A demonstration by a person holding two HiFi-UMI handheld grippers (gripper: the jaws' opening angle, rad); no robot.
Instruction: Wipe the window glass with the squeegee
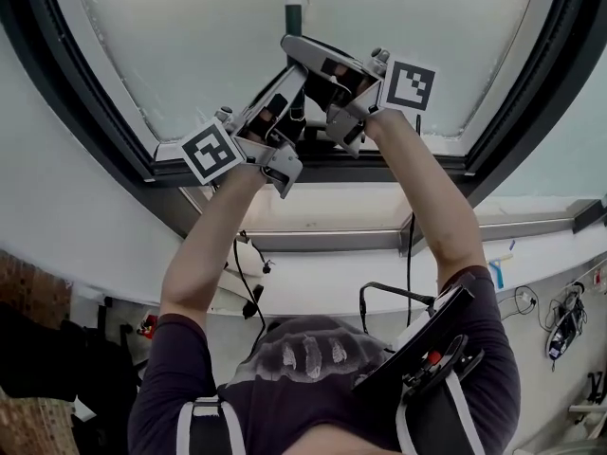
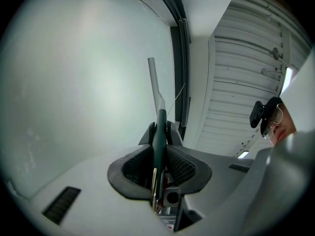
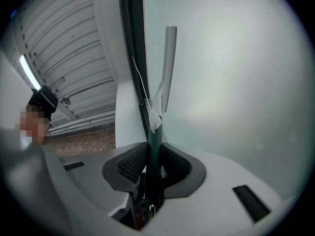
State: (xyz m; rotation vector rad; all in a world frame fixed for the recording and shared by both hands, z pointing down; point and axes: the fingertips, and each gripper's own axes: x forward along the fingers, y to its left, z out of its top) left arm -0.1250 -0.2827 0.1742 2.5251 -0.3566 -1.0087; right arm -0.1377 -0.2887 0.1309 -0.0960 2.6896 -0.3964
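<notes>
both tools are raised in front of the window glass (image 1: 190, 36), one just beside the other. the left gripper (image 2: 160, 134) and the right gripper (image 3: 154, 154) each have their jaws clamped on the dark green handle of the squeegee (image 3: 167, 68). beyond the jaws, the pale blade of the squeegee runs along the window glass, close to the dark window frame (image 1: 85, 102); contact between blade and pane cannot be confirmed.

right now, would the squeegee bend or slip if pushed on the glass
Probably stiff: the squeegee runs straight through the left gripper and right gripper. Likely light, being slim. It might twist in that narrow pinch.
</notes>
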